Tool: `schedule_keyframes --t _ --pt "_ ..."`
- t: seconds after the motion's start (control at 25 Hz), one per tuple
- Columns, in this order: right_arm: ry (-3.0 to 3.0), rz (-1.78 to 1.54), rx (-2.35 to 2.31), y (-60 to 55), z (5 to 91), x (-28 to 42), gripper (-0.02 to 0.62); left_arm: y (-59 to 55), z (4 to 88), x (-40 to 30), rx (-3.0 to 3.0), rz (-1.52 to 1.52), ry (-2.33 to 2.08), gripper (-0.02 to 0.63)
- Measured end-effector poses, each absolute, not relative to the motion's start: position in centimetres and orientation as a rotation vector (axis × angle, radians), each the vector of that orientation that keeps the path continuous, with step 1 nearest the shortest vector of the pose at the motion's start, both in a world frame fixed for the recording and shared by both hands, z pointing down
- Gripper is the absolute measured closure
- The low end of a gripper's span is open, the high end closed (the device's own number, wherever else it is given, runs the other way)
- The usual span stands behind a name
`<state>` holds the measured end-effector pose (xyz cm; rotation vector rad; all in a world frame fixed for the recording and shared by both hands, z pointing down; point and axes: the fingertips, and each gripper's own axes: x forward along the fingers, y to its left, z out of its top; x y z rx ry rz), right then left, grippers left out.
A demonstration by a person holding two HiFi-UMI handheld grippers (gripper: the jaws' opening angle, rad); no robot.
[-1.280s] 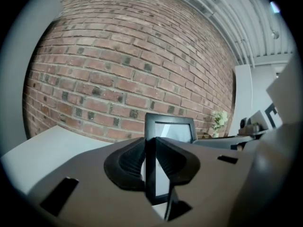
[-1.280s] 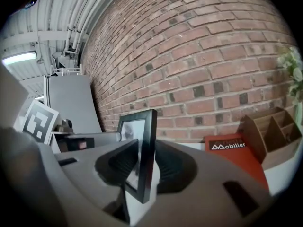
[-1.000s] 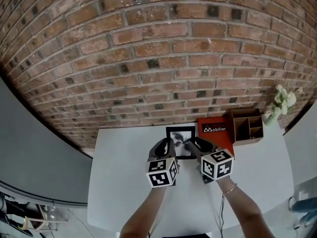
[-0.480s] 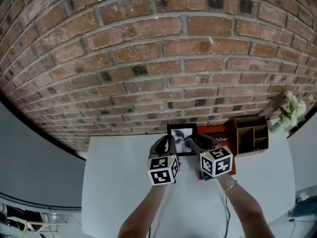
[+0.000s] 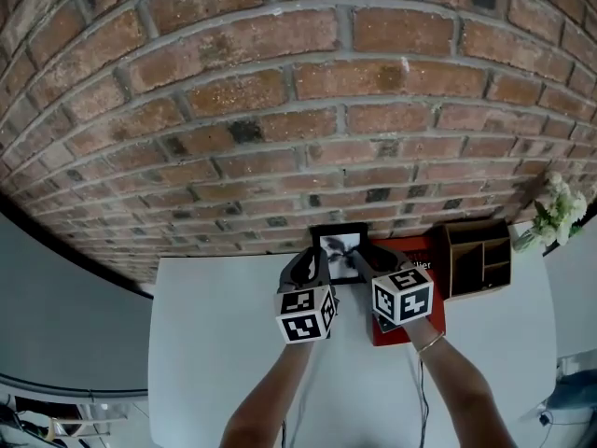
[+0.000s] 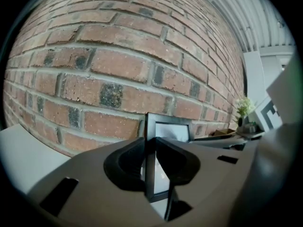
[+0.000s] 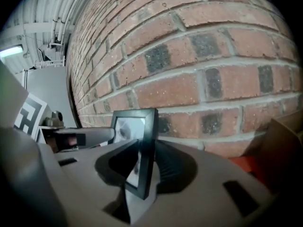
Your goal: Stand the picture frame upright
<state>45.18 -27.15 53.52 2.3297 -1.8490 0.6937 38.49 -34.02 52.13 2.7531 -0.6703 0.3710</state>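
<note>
My left tongs [image 6: 150, 162] are closed onto the left side rail of the picture frame [image 6: 171, 130], the pads pressing its black edge from both sides with only the rail's thickness between them. My right tongs [image 7: 146, 166] are clamped the same way on the opposite side rail, so the frame hangs between the two pairs, its glass turned back towards me. It stands upright, top edge above both sets of pads and bottom edge below them. My own jaws block the view underneath, so I cannot tell whether its foot rests on the white tabletop [image 5: 215, 343].

Just beyond the tips of both tongs rises the brick wall [image 5: 280, 110], with the frame close in front of it. Under and to the outside of my right tongs lies a flat red box [image 5: 431, 317], partly covered by that hand's marker cube. Farther out on the same side sits an open wooden organiser [image 5: 478, 258] against the wall, and past it a small bunch of pale flowers [image 5: 555, 215].
</note>
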Motion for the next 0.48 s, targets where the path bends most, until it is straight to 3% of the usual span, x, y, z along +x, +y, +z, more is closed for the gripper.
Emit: schedule_keyframes --t 0.48 --pt "-1.818 0.714 2.331 -28.2 54.5 46.1 0.482 -34.8 53.3 39.1 2.734 0.381 -0.660 0.545"
